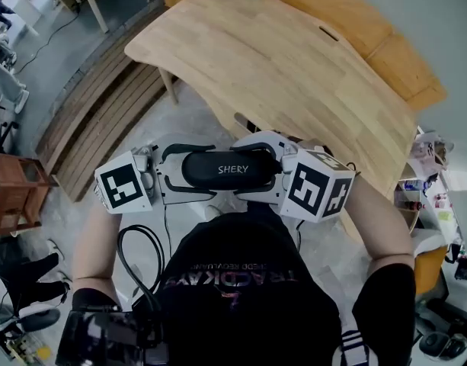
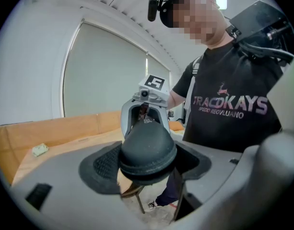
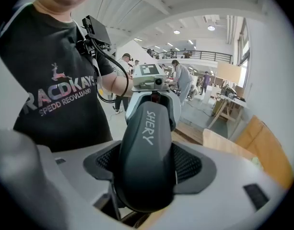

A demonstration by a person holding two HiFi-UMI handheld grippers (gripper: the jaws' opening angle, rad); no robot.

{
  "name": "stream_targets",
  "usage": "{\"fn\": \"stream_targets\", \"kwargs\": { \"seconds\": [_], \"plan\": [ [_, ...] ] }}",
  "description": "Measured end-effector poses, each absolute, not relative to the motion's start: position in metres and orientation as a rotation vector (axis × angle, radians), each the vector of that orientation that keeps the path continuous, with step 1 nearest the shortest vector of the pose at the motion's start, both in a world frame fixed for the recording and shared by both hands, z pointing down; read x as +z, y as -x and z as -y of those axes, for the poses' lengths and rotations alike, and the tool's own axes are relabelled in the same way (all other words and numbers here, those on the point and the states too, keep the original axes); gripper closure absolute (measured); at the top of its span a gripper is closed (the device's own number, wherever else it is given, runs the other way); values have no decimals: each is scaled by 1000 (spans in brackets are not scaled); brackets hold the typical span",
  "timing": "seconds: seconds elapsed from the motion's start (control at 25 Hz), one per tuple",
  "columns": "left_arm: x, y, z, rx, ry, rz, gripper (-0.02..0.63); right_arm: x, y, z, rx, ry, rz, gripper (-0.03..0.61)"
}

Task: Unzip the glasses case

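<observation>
Left gripper [image 1: 180, 172] and right gripper [image 1: 265, 171] clamping glasses case [image 1: 225, 168], wooden table [image 1: 294, 59] beyond

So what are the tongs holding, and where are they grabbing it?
The black glasses case, up in the air: left tongs grip one end, right tongs the other.

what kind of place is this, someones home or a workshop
Probably a big open workshop or lab hall: a mezzanine railing under a high ceiling, people at work tables, and a large wooden table.
</observation>
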State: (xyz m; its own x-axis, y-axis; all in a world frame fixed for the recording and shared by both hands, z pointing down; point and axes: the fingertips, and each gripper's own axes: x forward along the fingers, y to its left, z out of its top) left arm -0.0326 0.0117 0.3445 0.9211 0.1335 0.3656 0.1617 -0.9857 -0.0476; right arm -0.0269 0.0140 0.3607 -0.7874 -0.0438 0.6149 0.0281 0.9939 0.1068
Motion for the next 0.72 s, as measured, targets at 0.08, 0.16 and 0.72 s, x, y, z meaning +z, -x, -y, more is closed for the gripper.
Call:
{"fn": "stream_targets", "kwargs": {
  "seconds": [0.08,0.16,0.72],
  "plan": [
    [346,33,-4,-562,3007,179,284,365,13,-10,-148,-38,2457,241],
    [349,40,10,-558,3039,79,284,373,-6,2,-143,-96,2436,241],
    [444,17,58,-656,3240,-522,601,488,-112,160,139,-483,2421,241]
  ]
}}
